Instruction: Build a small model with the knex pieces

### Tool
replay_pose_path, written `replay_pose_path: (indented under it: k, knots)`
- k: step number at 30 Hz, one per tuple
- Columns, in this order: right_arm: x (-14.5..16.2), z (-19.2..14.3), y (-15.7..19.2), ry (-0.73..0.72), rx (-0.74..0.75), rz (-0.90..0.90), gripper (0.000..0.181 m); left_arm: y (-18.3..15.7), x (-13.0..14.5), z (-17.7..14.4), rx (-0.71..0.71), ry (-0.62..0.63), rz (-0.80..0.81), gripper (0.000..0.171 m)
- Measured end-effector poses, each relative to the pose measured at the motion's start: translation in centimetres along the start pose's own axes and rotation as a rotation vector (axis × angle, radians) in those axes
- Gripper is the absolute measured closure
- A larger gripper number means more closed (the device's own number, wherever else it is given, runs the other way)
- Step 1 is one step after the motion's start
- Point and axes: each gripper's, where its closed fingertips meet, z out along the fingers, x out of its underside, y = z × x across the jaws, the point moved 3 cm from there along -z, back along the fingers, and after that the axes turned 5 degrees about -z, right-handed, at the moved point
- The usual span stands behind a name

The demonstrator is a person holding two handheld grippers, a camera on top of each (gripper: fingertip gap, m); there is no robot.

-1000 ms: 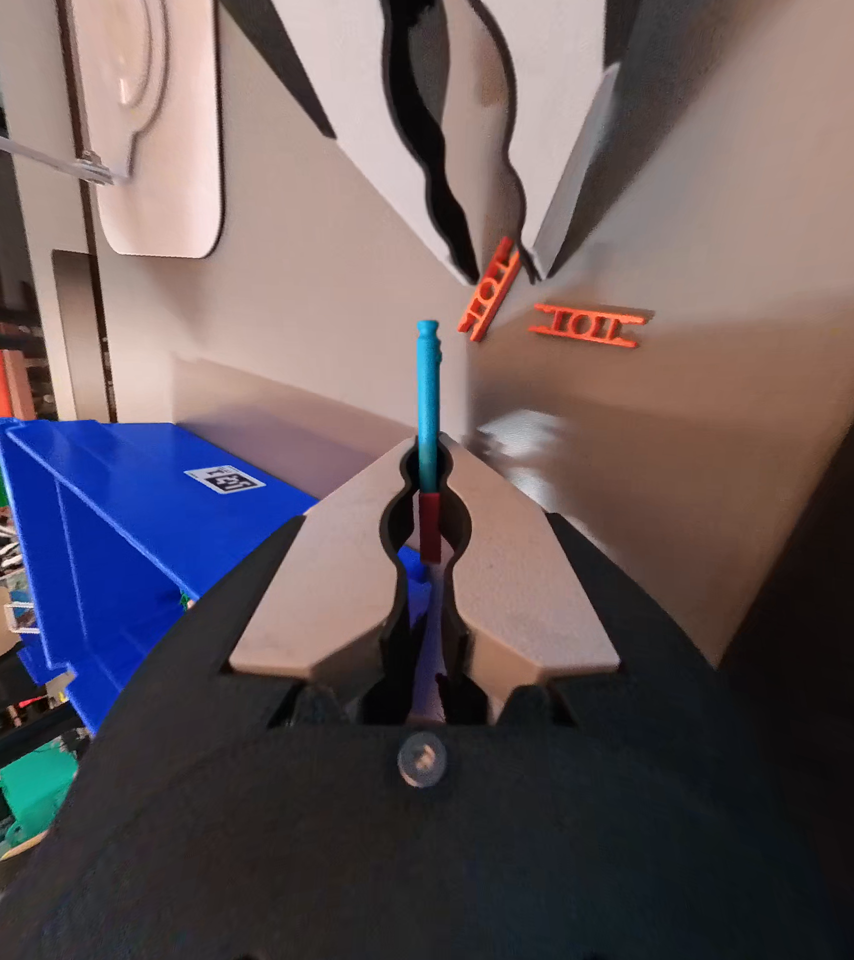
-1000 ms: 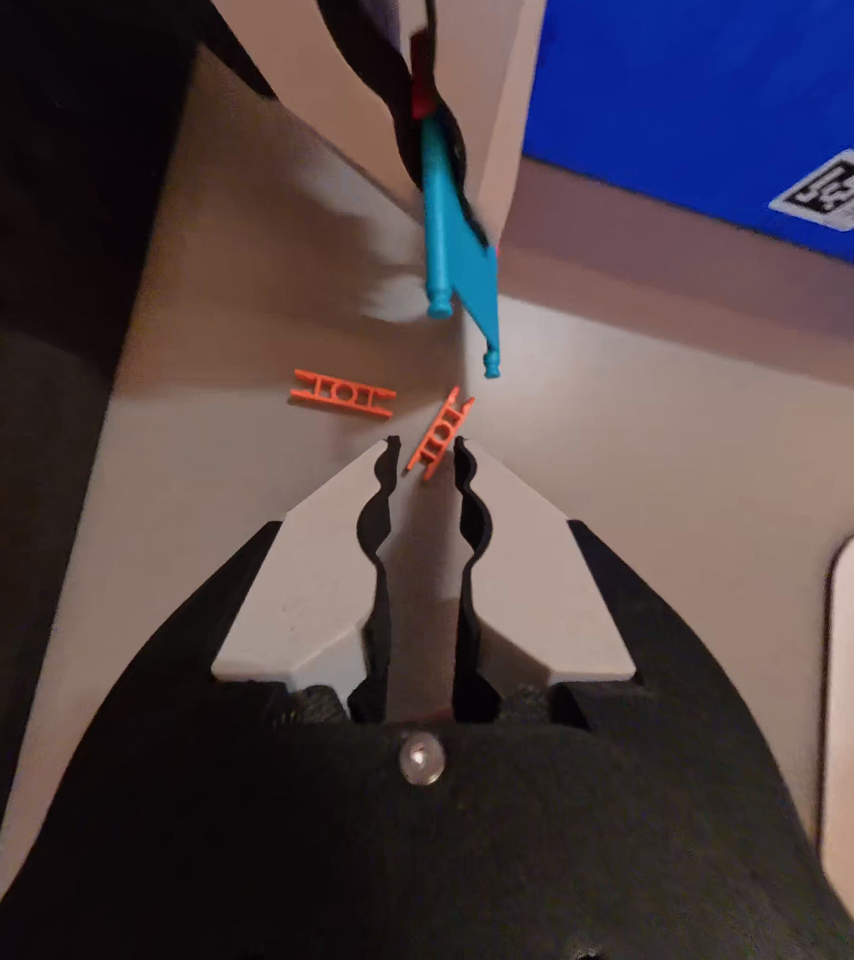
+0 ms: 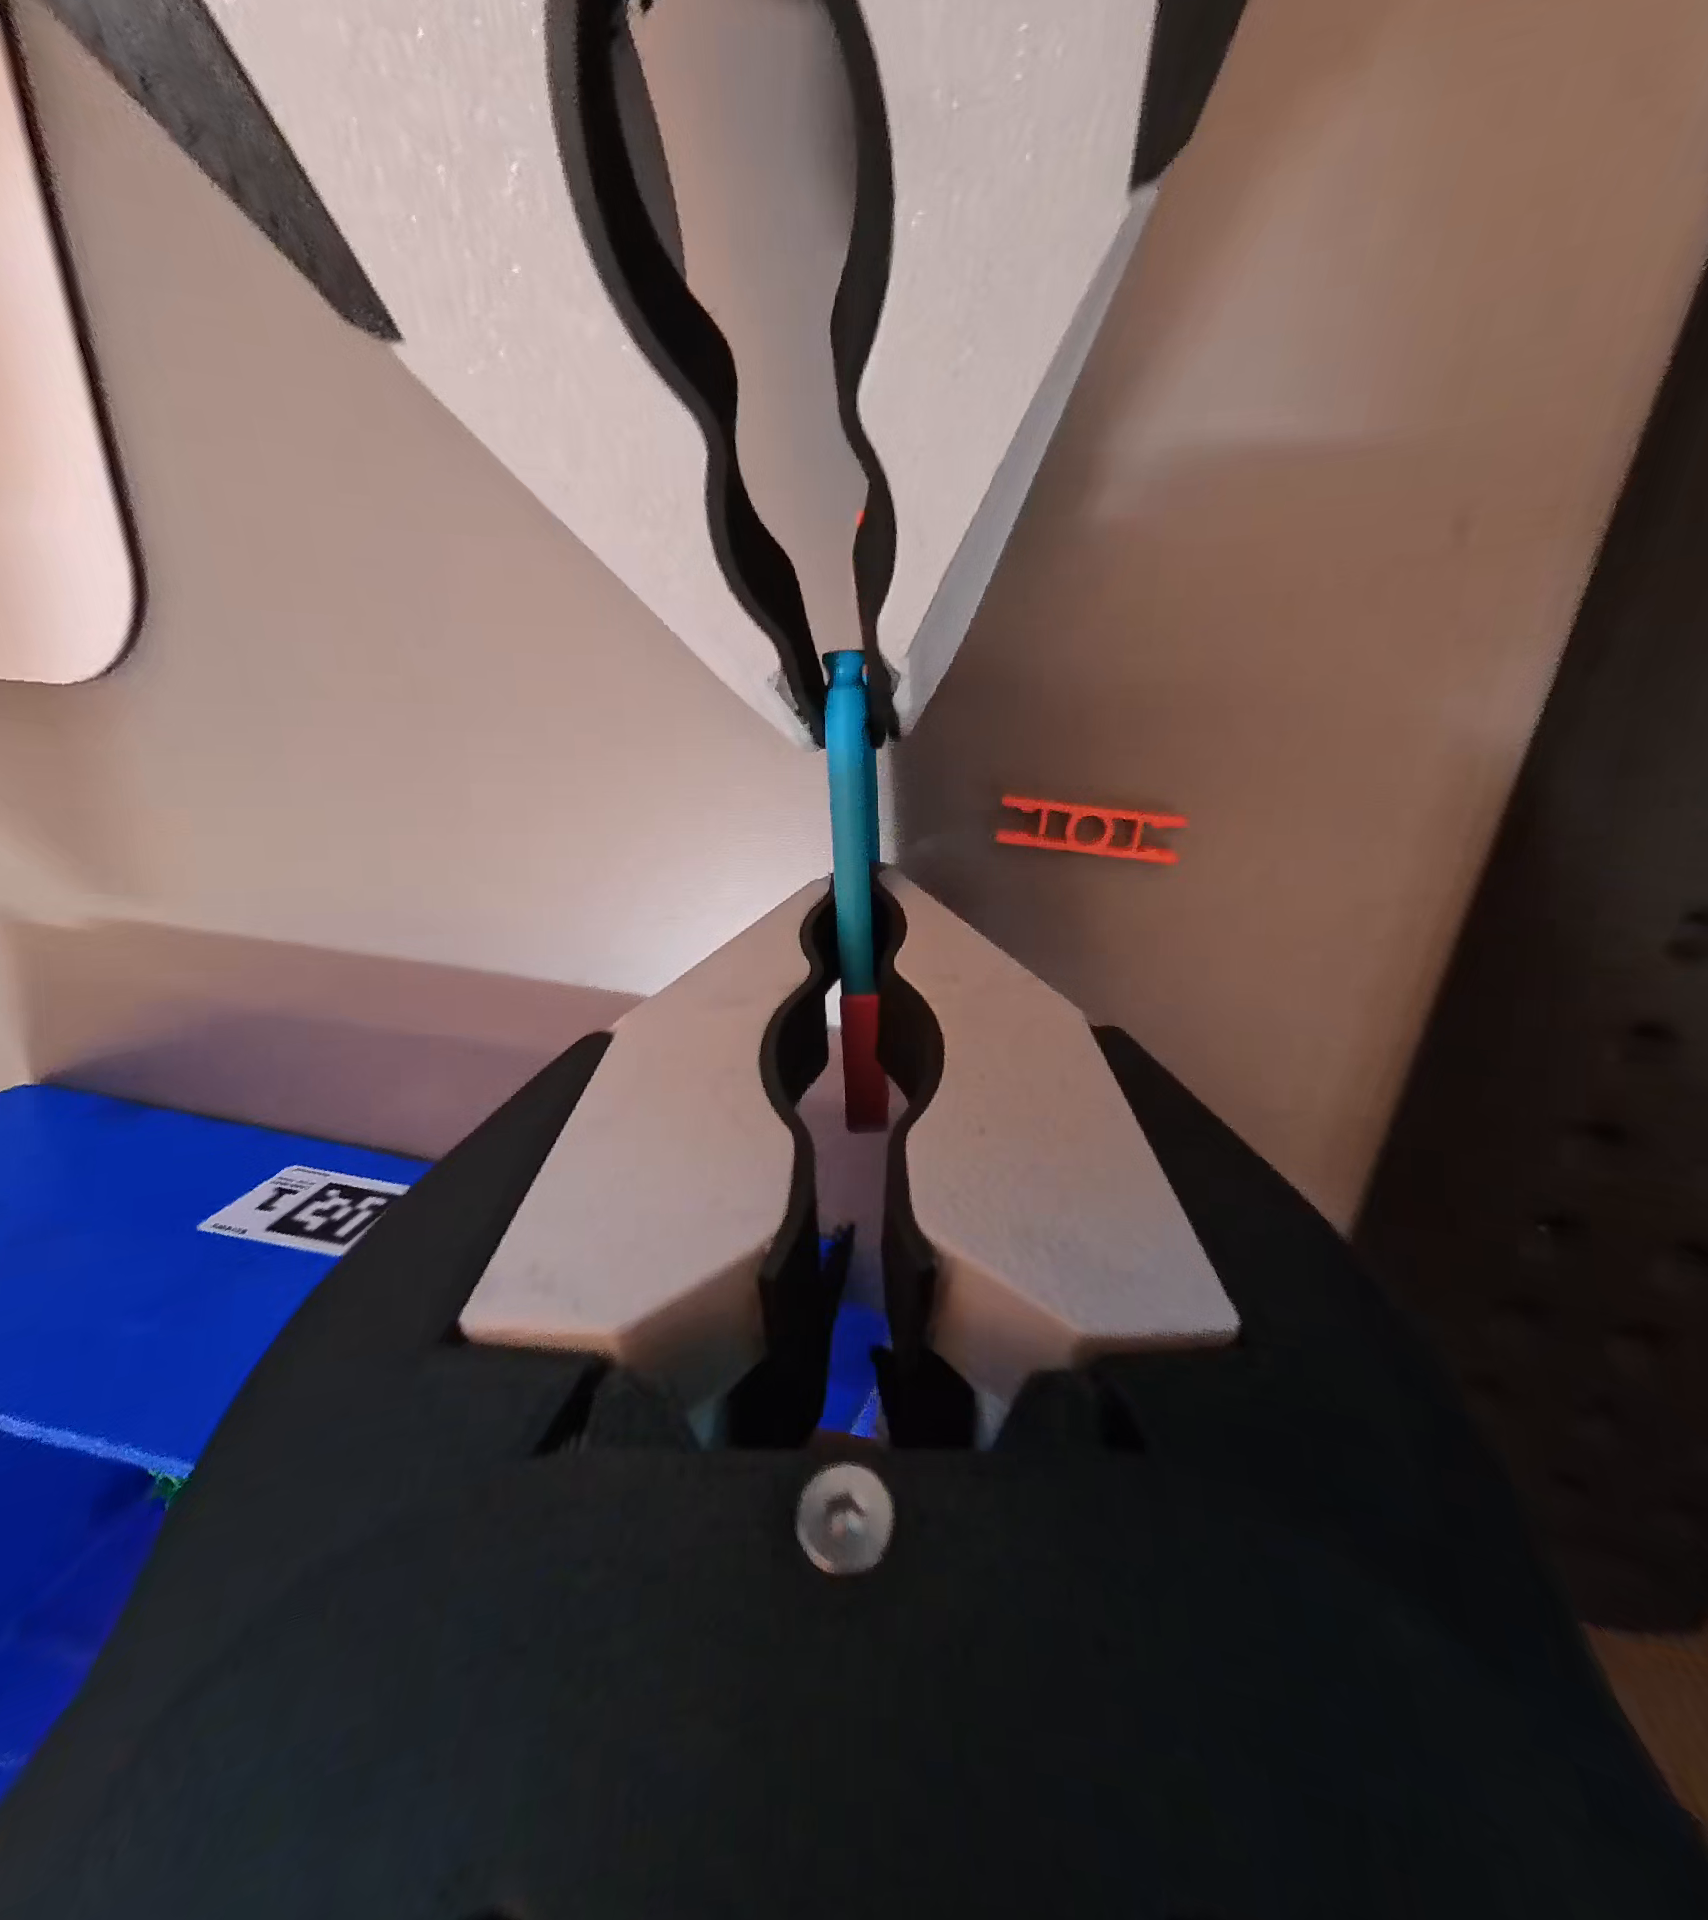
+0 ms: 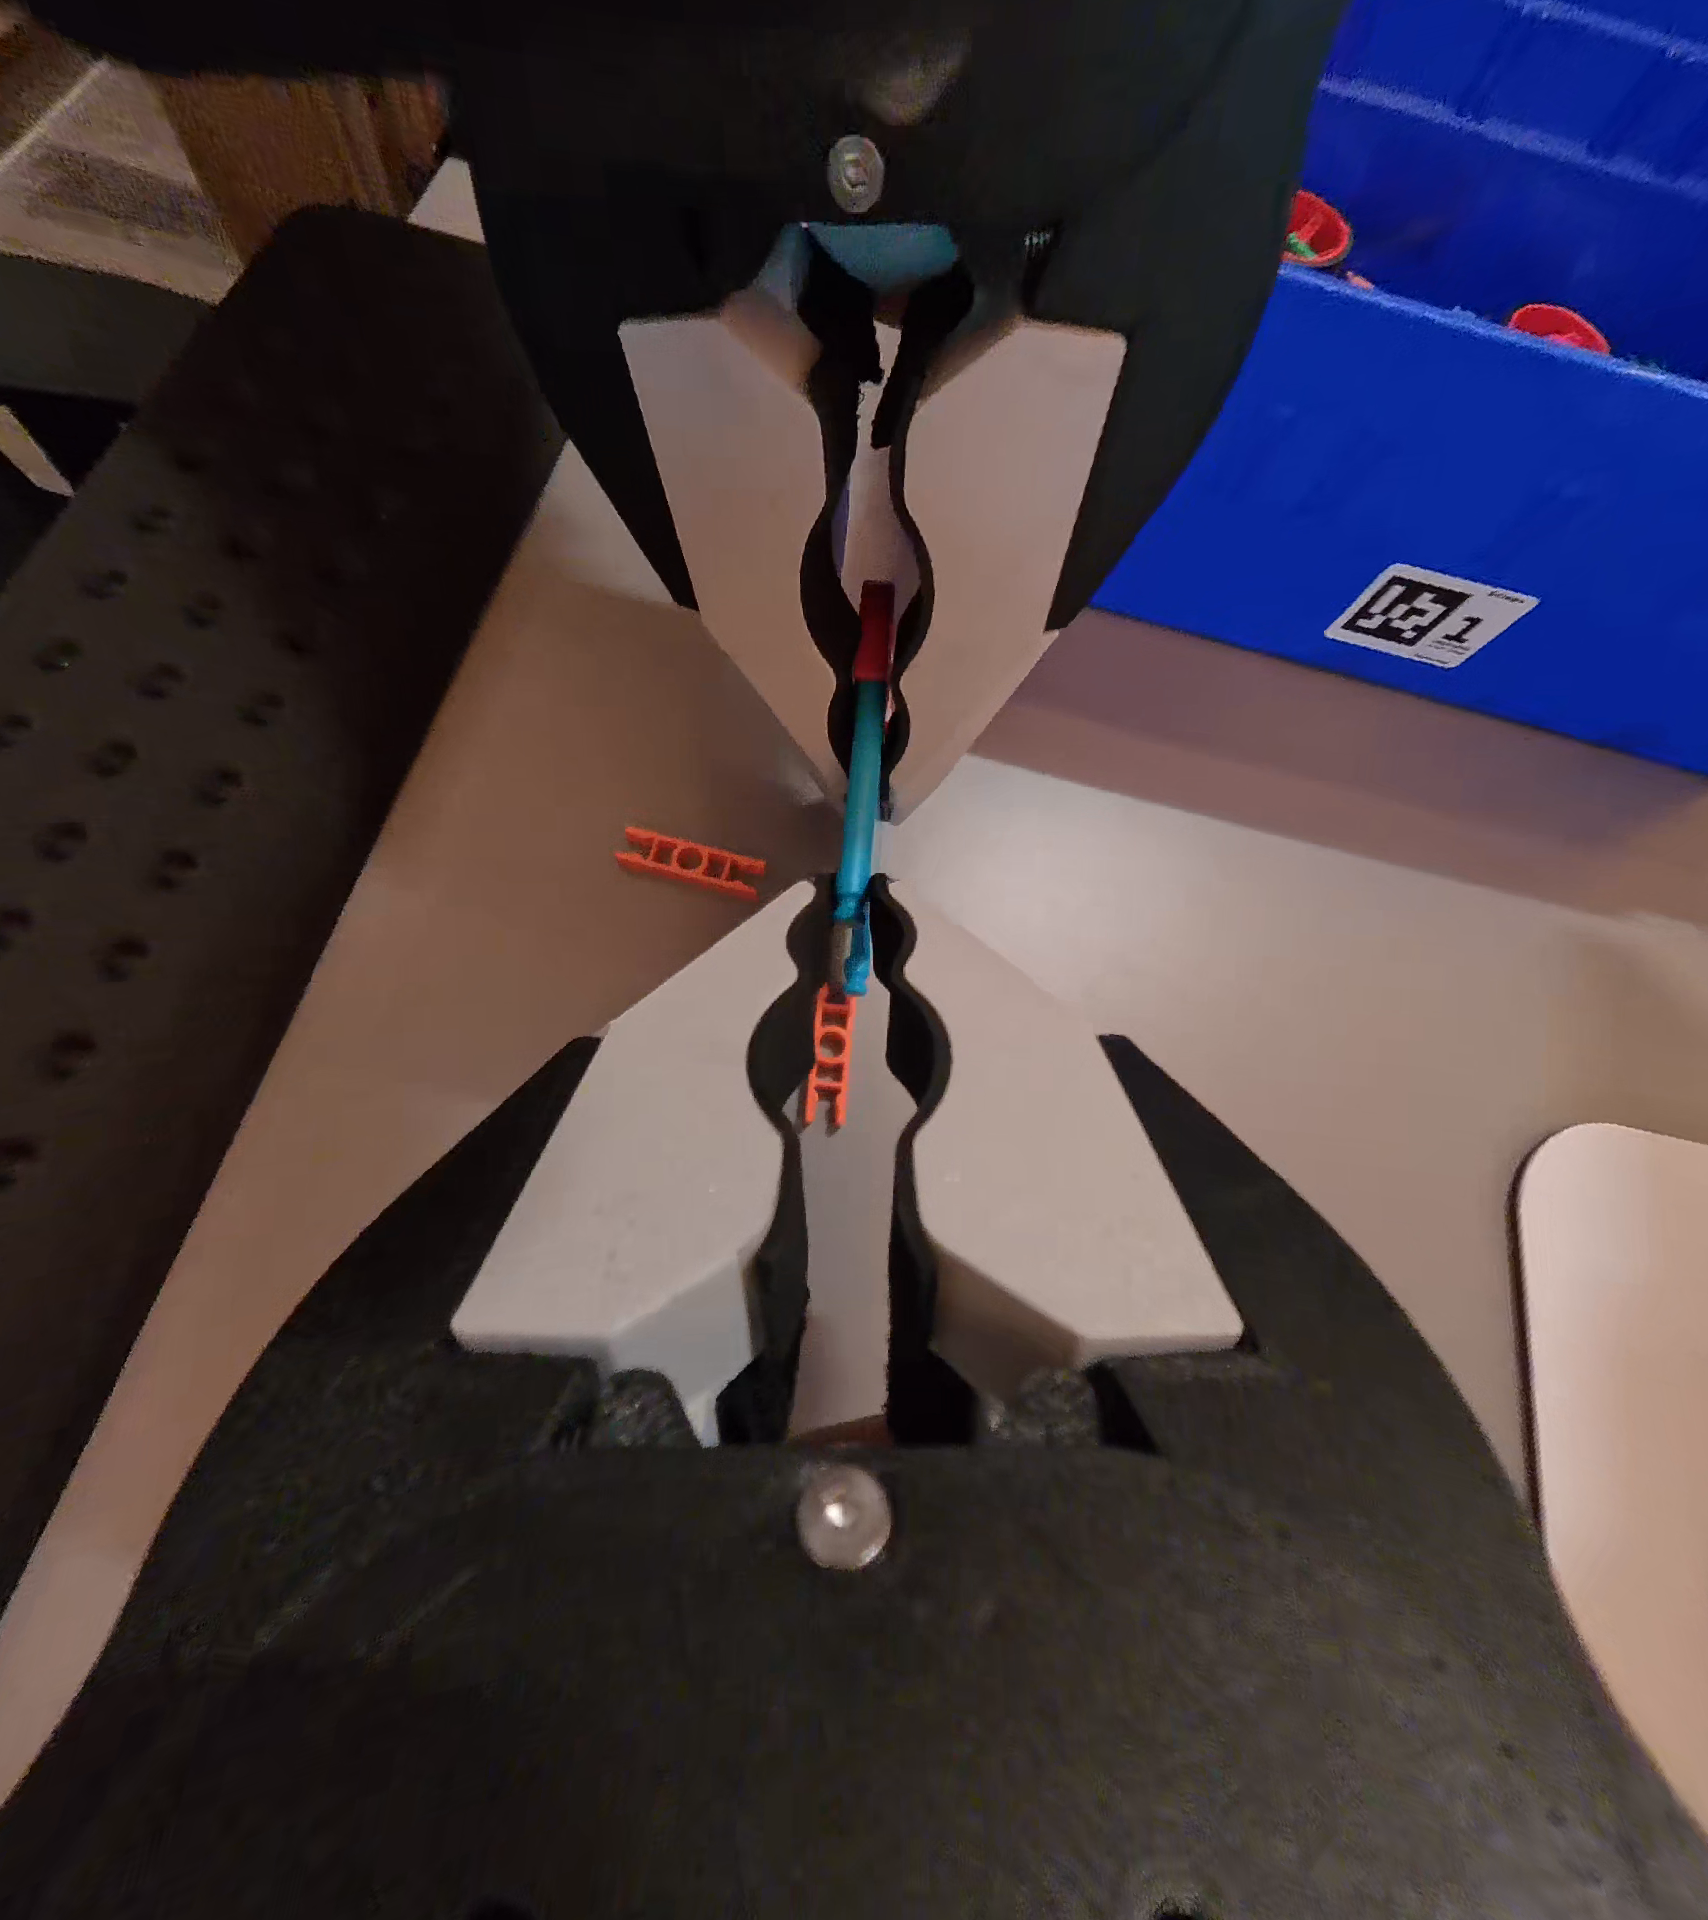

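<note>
Right wrist view, two orange pieces [image 4: 690, 861], one blue rod [image 4: 860, 821]

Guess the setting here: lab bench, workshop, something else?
Probably a lab or workshop bench: a plain tabletop beside a black perforated board, a blue parts bin bearing a printed marker, and small plastic construction pieces, such as an orange connector.

Dim warm indoor light, soft shadows, faint glare on table [image 4: 1193, 935], wide-angle edge distortion, slight motion blur.
</note>
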Motion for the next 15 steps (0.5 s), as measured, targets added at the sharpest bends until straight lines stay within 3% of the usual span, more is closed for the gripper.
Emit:
replay_pose_path:
  k: [15]
  knots:
    - [0.52, 0.28, 0.31, 0.022, -0.05, 0.029, 0.179, -0.58, -0.03, 0.48, 0.068, 0.038, -0.04, 0.171]
